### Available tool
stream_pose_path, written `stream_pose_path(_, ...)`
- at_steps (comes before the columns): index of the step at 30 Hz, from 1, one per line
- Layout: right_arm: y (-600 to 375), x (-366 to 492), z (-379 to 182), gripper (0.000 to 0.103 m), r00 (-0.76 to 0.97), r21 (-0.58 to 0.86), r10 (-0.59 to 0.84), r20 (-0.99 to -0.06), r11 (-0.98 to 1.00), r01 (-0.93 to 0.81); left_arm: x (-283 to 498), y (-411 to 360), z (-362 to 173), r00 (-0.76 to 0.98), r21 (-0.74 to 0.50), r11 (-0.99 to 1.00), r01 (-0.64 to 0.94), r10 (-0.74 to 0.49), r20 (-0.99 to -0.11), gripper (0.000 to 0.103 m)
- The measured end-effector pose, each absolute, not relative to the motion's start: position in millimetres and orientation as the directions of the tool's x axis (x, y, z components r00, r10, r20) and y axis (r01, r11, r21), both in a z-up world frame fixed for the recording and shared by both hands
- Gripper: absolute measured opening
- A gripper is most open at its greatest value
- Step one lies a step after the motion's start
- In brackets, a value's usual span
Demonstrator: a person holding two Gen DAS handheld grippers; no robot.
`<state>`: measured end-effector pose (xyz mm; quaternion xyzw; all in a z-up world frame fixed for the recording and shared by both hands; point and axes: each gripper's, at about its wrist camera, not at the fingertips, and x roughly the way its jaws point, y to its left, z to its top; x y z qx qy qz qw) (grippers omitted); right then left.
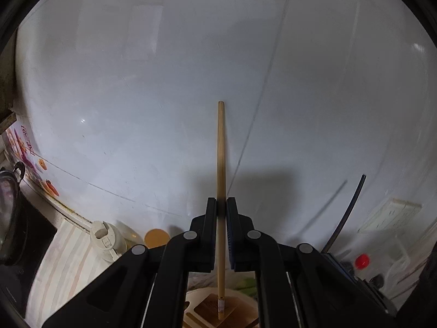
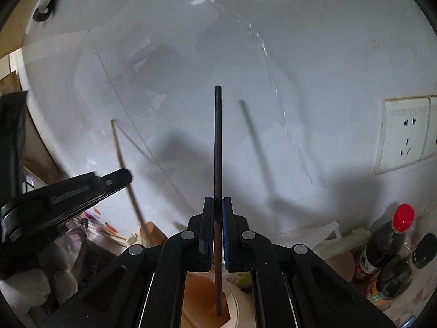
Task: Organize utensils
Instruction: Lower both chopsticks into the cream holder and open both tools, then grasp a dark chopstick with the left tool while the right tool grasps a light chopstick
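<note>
Tongs [image 1: 221,205] around pale wooden chopstick [image 1: 220,147]

A long, slim, round chopstick of pale tan wood [image 1: 221,164] stands nearly upright in the left wrist view, its blunt upper end against the white tiled wall behind; its lower end carries a small pale band and hangs over a wooden holder with angular compartments [image 1: 215,309]. A second chopstick, dark brown and equally thin and straight [image 2: 218,164], stands upright in the right wrist view, its lower tip hanging over the opening of the same holder [image 2: 196,295]. There the pale chopstick [image 2: 120,153] shows at the left, tilted
</note>
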<state>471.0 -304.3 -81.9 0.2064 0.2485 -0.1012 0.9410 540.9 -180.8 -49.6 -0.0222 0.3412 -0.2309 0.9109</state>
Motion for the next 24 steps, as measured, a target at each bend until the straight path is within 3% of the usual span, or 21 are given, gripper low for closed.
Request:
stream_pose_path(7, -290.6, 468.4, -90.4, 0.006, 0.822, 0.326, -0.003, -0.57, 0.917, 0.23, 528.7, -178.0, -55.3, 0.635, -0.126, 0.904, 0.409, -0.381, -0.672, 0.009)
stream_pose_path(9, -288.6, 465.8, -89.7, 0.007, 0.813, 0.331, 0.017, -0.582, 0.918, 0.217, 523.2, -171.1, -50.4, 0.646, -0.107, 0.915, 0.389, -0.353, -0.677, 0.017)
stream_pose_path(10, -287.7, 464.6, -89.1, 0.007, 0.804, 0.331, 0.029, -0.594, 0.92, 0.211, 521.3, -166.8, -48.2, 0.65, -0.103, 0.921, 0.376, -0.341, -0.68, 0.041)
stream_pose_path(11, -287.5, 462.5, -88.1, 0.008, 0.799, 0.331, 0.032, -0.6, 0.92, 0.212, 517.8, -160.8, -44.7, 0.658, -0.101, 0.928, 0.359, -0.328, -0.678, 0.077)
stream_pose_path(12, -287.7, 458.8, -85.8, 0.016, 0.797, 0.335, 0.04, -0.603, 0.919, 0.207, 513.4, -153.0, -40.7, 0.672, -0.103, 0.935, 0.339, -0.318, -0.669, 0.09)
stream_pose_path(13, -288.8, 453.4, -82.4, 0.028, 0.796, 0.336, 0.042, -0.604, 0.919, 0.207, 506.5, -142.8, -36.1, 0.694, -0.105, 0.944, 0.312, -0.302, -0.654, 0.097)
stream_pose_path(17, -292.4, 428.7, -79.1, 0.052, 0.791, 0.319, 0.023, -0.611, 0.922, 0.22, 484.2, -115.2, -32.0, 0.72, -0.088, 0.963, 0.255, -0.25, -0.648, 0.103)
stream_pose_path(20, -288.7, 412.2, -79.7, 0.067, 0.781, 0.287, -0.003, -0.625, 0.929, 0.233, 460.1, -102.5, -36.3, 0.732, -0.034, 0.977, 0.212, -0.182, -0.657, 0.103)
stream_pose_path(24, -288.9, 386.6, -79.9, 0.094, 0.768, 0.276, -0.021, -0.641, 0.927, 0.255, 429.3, -85.4, -51.8, 0.7, -0.033, 0.982, 0.188, -0.158, -0.696, 0.103)
